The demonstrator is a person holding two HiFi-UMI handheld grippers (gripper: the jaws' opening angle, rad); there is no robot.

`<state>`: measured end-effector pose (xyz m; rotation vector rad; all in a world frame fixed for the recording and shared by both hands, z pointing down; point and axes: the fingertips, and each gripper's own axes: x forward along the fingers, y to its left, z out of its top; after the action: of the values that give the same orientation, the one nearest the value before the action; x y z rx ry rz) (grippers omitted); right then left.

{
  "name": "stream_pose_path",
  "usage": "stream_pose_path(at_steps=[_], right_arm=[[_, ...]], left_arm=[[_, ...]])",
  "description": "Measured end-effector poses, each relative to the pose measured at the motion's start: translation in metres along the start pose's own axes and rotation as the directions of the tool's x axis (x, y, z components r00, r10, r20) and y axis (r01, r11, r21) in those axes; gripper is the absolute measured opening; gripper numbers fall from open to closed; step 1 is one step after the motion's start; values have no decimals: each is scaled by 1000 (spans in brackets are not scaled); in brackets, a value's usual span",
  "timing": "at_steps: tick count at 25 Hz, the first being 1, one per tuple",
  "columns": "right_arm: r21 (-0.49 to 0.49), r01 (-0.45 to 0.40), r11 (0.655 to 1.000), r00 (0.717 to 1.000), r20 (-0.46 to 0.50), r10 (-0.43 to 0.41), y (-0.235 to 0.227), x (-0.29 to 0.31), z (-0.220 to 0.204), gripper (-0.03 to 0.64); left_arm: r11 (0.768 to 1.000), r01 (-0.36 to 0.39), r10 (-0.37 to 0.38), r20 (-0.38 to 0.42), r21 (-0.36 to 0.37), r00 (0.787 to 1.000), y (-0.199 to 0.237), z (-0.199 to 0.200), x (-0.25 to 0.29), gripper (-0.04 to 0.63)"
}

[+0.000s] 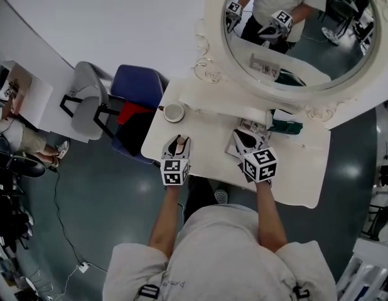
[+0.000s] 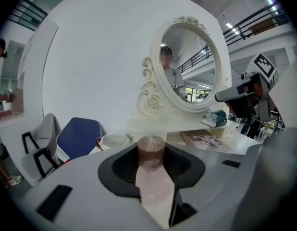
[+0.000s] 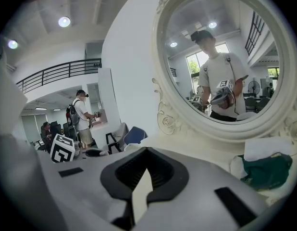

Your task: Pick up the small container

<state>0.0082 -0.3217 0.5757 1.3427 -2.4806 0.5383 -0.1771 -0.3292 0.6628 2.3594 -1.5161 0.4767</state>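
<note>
Below centre, over the counter [image 1: 294, 152]: small container [image 2: 151, 150] pinched by fingers of left gripper [image 1: 177, 144], likely slipping under light squeeze; right gripper [image 3: 146, 162] fingers pressed together.

A white dressing table [image 1: 294, 163] stands under an ornate oval mirror [image 1: 214, 24], and over its front the person's bare forearms hold out the left gripper [image 1: 176, 144], a small container [image 1: 180, 141] showing brown between its jaws, and the right gripper [image 1: 243, 140], above a printed booklet [image 1: 252, 126]. A white cup [image 1: 174, 111] sits near the table's left edge, a dark green thing [image 1: 285, 126] lies by the mirror's base, and a blue chair [image 1: 139, 85] and a grey chair [image 1: 87, 102] stand left of the table
</note>
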Motion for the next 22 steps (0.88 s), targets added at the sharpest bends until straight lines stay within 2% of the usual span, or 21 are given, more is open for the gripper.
stream_pose_path(at_steps=[5, 10, 17, 22], right_arm=[[11, -3, 1000, 999, 36, 3, -1, -11, 8, 5], [30, -11, 1000, 997, 76, 8, 3, -23, 12, 5], [59, -4, 998, 993, 118, -3, 3, -42, 14, 5], [74, 5, 997, 991, 133, -15, 6, -53, 11, 5]], left_arm=[[1000, 15, -16, 25, 14, 1000, -16, 37, -20, 152], [997, 73, -73, 42, 5, 996, -34, 74, -42, 152], [992, 121, -123, 68, 39, 990, -64, 128, -68, 152], [992, 102, -110, 102, 76, 989, -79, 150, -87, 152]])
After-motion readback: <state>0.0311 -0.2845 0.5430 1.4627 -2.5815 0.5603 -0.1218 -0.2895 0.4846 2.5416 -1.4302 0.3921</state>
